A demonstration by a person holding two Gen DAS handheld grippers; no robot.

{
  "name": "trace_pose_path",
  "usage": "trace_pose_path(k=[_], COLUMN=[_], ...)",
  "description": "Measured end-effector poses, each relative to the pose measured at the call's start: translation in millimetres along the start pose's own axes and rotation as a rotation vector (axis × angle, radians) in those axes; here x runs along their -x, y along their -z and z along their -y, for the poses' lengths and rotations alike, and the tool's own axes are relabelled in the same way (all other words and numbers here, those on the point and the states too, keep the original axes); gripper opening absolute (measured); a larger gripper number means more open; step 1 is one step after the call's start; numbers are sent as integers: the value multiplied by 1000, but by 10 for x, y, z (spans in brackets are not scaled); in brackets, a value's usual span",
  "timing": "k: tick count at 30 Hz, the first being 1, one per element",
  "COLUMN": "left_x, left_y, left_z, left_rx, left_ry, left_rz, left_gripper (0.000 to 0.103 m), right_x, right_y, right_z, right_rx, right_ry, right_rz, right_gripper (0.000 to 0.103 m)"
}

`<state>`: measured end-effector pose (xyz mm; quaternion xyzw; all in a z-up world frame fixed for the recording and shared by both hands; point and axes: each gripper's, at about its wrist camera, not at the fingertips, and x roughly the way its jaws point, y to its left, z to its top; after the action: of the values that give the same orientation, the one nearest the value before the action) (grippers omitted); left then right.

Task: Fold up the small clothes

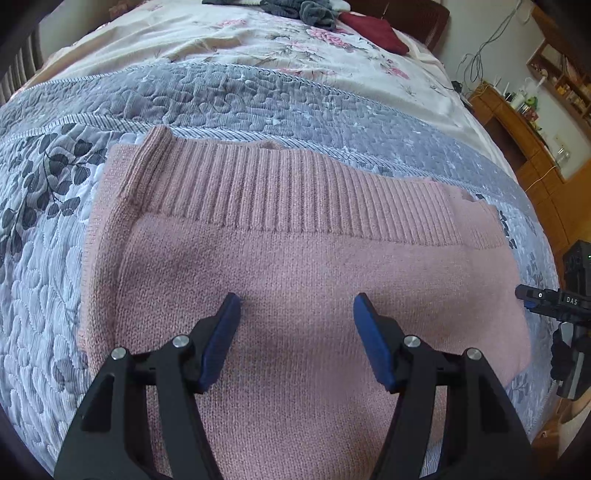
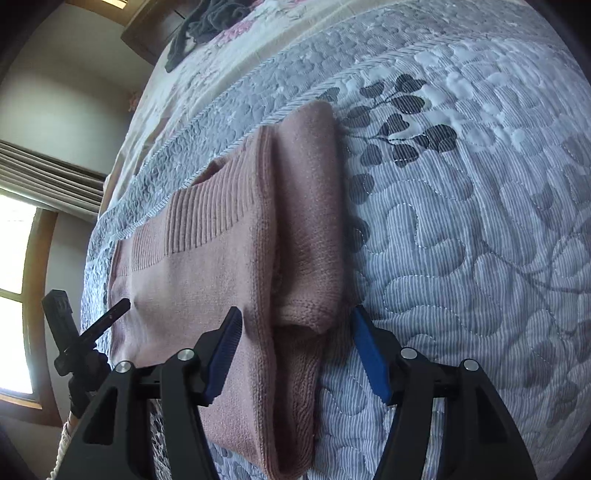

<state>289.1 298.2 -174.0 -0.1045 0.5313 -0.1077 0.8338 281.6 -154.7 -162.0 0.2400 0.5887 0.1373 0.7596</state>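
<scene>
Now both claws hang spread and empty over the sweater. The left claw (image 1: 297, 306) hovers above the plain-knit body of the sweater (image 1: 295, 266), its blue pads (image 1: 221, 339) wide apart with nothing between them. The right claw (image 2: 295, 321) is likewise released, its jaws straddling the sweater's right side, where a sleeve (image 2: 310, 221) lies folded in along the edge as a long, thick band.

The sweater lies flat on the bed, on the grey quilt (image 1: 44, 258), with its ribbed hem (image 1: 295, 192) toward the far side. It looks partly folded: the sides are in, the body not yet doubled over.

To my eye the next step is to pinch the near edge of the sweater at both corners and carry it toward the hem. Each claw should close on all layers at once, sleeve included, or the tucked part will slide out. Lift both corners together and level, and lay them down square with the ribbing.

It is a soft, fuzzy, dusty-pink knit, thick and limp, so it will sag between the claws and cling a little to the quilt. The ribbing is stiffer and ridged. The quilt is stitched in puffy leaf shapes, corded in texture. Far beyond the sweater lie a dark red cloth (image 1: 373, 31) and grey clothes (image 1: 317, 13).
</scene>
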Motion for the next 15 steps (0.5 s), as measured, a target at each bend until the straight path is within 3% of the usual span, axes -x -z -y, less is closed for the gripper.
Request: trace_pose_path(k=[3,8,15], left_x=[-31,-55,-65], left_y=[7,9,40], left_z=[-15,-29,-46], left_rx=[-5,-14,-28], left_ry=[7,14,24], left_rz=[-8,-13,-6], left_gripper=[64,64,64], right_x=[-72,-141,-202], right_y=[-41,-64,-40], right_z=[-42,-63,-87], right_rx=[2,-16,-20], right_ry=[-1,-22,-4], right_rz=[1,6,18], right_gripper=[56,33,28])
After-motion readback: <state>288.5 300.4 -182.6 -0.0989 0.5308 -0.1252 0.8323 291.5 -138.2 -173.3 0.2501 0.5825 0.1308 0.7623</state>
